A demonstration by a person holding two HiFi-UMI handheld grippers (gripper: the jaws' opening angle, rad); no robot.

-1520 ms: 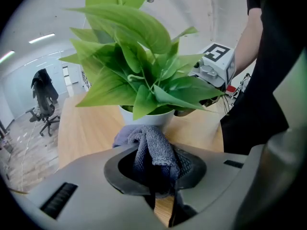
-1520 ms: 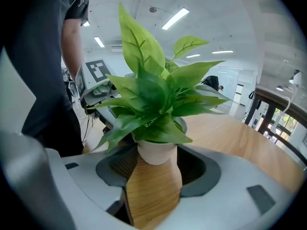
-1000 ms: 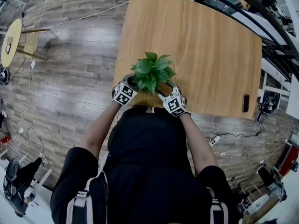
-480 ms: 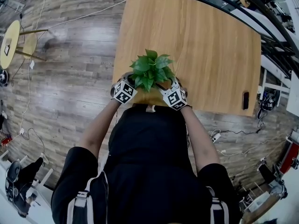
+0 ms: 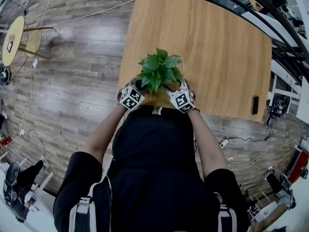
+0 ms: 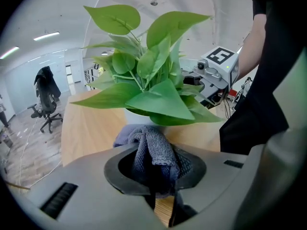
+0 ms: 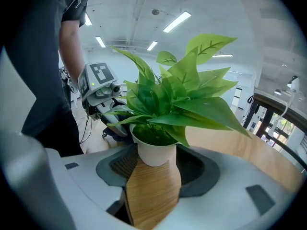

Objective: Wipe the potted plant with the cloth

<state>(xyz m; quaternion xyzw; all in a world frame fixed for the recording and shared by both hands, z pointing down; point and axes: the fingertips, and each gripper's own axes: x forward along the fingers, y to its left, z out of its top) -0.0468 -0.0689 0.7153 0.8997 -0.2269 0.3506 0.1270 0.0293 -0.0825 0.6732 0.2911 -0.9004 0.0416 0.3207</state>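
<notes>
One potted plant stands near the 6 o'clock edge of a pale wooden table, its broad green leaves rising from a small white pot. A grey-blue cloth is bunched up just in front of the pot's base, under the lowest leaves. The left gripper is clenched on that cloth, which spills out past the jaw tips. The right gripper is released, its jaws spread wide with bare tabletop between them and the pot at their far ends; whether they touch the pot cannot be told. From the head view the grippers flank the plant at about 8 and 4 o'clock.

Farther out on the table, a small dark flat object lies by the edge at 4 o'clock from the plant. The floor is grey-brown wood plank with thin cables trailing across it. A round yellow side table stands at 10 o'clock. In the left gripper view, an office chair with something dark draped over it stands at 9 o'clock, and strip lights run along the white ceiling.
</notes>
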